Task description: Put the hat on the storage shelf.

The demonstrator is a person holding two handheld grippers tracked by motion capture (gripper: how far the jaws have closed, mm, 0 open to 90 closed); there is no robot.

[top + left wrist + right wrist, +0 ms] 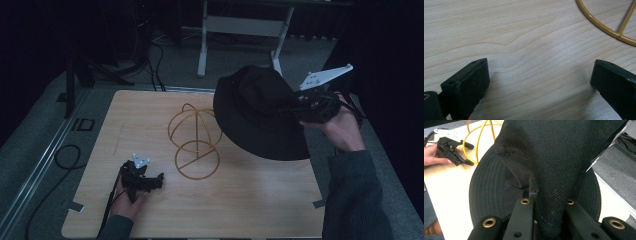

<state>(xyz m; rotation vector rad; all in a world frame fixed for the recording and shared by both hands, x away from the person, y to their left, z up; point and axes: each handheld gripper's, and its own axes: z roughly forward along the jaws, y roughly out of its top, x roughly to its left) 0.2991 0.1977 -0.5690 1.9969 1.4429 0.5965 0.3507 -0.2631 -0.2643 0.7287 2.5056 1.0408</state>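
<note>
A black bucket hat (260, 112) hangs tilted above the table's right half, beside a yellow wire hat stand (195, 140) at the middle. My right gripper (295, 111) is shut on the hat's crown fabric (549, 202), which is pinched between its jaws, with the brim (489, 192) spread below. My left gripper (159, 180) rests low on the wooden table (225, 205) at the front left, open, with nothing but bare wood between its fingers (469, 85). The stand's base ring (604, 27) lies just beyond it. In the right gripper view the left gripper (466, 153) shows far off.
A white table frame (240, 30) stands on the floor behind the table. Black cables (65, 155) trail along the left side and the floor at the back. Dark curtains close off the left and right.
</note>
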